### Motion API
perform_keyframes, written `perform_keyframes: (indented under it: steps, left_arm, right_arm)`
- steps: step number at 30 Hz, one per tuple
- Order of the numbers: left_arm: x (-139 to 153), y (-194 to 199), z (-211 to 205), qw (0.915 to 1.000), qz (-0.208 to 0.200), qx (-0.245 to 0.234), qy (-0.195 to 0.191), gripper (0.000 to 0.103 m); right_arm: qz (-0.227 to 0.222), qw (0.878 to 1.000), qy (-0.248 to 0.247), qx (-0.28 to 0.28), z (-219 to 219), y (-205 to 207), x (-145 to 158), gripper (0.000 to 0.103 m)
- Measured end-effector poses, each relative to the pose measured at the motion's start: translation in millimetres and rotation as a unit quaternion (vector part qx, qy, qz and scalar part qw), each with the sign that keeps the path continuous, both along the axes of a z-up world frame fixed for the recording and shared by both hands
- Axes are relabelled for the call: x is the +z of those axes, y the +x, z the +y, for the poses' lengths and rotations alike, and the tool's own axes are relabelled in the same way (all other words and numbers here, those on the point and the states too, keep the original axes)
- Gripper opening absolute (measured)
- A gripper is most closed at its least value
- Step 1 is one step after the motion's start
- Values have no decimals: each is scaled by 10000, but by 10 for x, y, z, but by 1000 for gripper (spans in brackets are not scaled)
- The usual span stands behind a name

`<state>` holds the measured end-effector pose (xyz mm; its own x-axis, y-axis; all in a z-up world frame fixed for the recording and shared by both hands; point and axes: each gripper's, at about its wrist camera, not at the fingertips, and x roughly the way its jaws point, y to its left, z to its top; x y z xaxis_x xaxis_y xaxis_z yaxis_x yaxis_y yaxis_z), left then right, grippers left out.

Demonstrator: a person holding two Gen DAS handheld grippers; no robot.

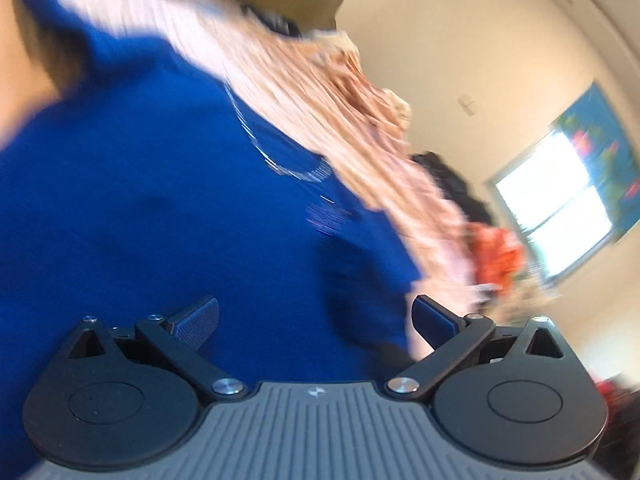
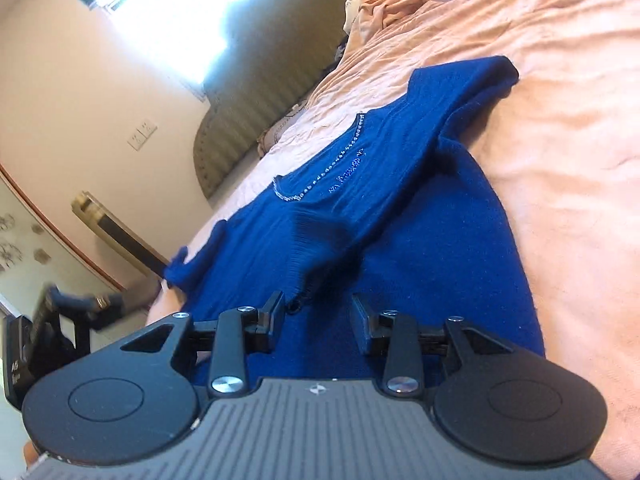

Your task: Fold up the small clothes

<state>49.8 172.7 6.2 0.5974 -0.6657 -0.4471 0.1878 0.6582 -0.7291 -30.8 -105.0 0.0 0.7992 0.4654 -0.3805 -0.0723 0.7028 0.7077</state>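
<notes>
Jaws spread on both our left gripper (image 1: 314, 322) and right gripper (image 2: 318, 314), holding nothing, we hover over the blue sweater (image 2: 400, 184) lying on the pink-sheeted bed (image 2: 560, 128).

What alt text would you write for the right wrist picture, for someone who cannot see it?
A blue sweater with a sparkly neckline lies spread on a peach bedspread, one sleeve folded across its front. The right hand-held gripper hovers low over its near edge, fingers open, holding nothing. A padded headboard and a bright window sit behind.
</notes>
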Motion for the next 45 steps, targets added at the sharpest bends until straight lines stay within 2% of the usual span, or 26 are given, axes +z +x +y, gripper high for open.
perform_keyframes:
  steps: [1, 3, 7, 8, 10, 11, 12, 13, 14, 16, 17, 18, 19, 20, 21, 22, 24, 26, 29, 32, 33, 35, 39, 43, 45]
  left_arm:
    - [-8, 46, -68, 9997, 135, -97, -205, 103]
    - [-25, 138, -210, 9990, 244, -235, -297, 103]
    - [-11, 323, -487, 9990, 193, -391, 122, 103]
    - [8, 364, -532, 9986, 154, -448, 253, 103]
    - [55, 419, -576, 9978, 106, -501, 432, 103]
    - [77, 429, -572, 9977, 84, -498, 448, 103]
    - [94, 427, -551, 9979, 56, -473, 432, 103]
    - [101, 425, -521, 9982, 42, -434, 413, 103]
    - [105, 414, -476, 9984, 64, -381, 406, 103]
    - [87, 407, -415, 9989, 110, -270, 372, 103]
    - [82, 401, -384, 9990, 127, -238, 347, 103]
    - [73, 386, -355, 9991, 144, -219, 342, 103]
    - [65, 377, -332, 9990, 167, -194, 356, 103]
    - [64, 363, -297, 9990, 191, -173, 368, 103]
    - [69, 351, -252, 9991, 196, -145, 356, 103]
    - [78, 328, -189, 9993, 161, -85, 327, 103]
    - [93, 278, -45, 9995, 51, 87, 289, 103]
    - [82, 264, 58, 9995, 55, 210, 244, 103]
    - [16, 278, 46, 9997, 197, 74, 153, 103]
    - [-70, 304, -69, 9996, 286, -28, 83, 103]
    - [-99, 317, -101, 9994, 335, -26, -2, 103]
    - [-150, 351, -171, 9985, 443, -53, -305, 103]
    - [-190, 470, -264, 9963, 582, 21, -639, 103]
    - [-178, 564, -321, 9966, 652, -8, -498, 102]
    - [-170, 558, -369, 9975, 603, -194, -317, 84]
  right_arm:
    - [-31, 10000, -4, 51, -6, -22, -17, 46]
    - [-114, 9995, -249, 178, 34, -70, -14, 50]
    - [-496, 9924, -947, 609, 258, -153, 99, 55]
    - [-650, 9906, -1039, 610, 286, -192, 149, 55]
    - [-932, 9907, -921, 358, 194, -261, 235, 61]
    - [-948, 9925, -747, 186, 107, -253, 261, 64]
    - [-876, 9945, -576, 57, 25, -204, 277, 72]
    - [-754, 9958, -516, -29, -27, -137, 287, 72]
    - [-705, 9957, -601, -71, -50, -85, 303, 71]
    - [-931, 9913, -928, -5, -12, 21, 365, 74]
    - [-983, 9890, -1100, 125, 35, 84, 360, 79]
    - [-878, 9877, -1235, 376, 78, 215, 329, 89]
    - [-566, 9880, -1295, 630, 111, 327, 296, 79]
    - [-169, 9895, -1124, 895, 132, 400, 286, 75]
    - [-45, 9896, -655, 1278, 148, 423, 302, 73]
    - [-207, 9857, -111, 1672, 145, 356, 343, 74]
    - [-683, 9771, 465, 1962, 83, 168, 416, 78]
    - [-702, 9835, 510, 1588, -26, 56, 417, 87]
    - [-373, 9920, 742, 948, -238, -39, 245, 84]
    - [-92, 9928, 985, 669, -371, -129, 42, 83]
    - [-67, 9931, 1008, 597, -393, -195, 4, 86]
    - [-142, 9937, 1008, 467, -405, -226, -54, 83]
    - [-205, 9944, 930, 459, -348, -202, -165, 84]
    - [-259, 9951, 821, 479, -314, -158, -218, 83]
    - [-274, 9951, 826, 473, -272, -82, -206, 83]
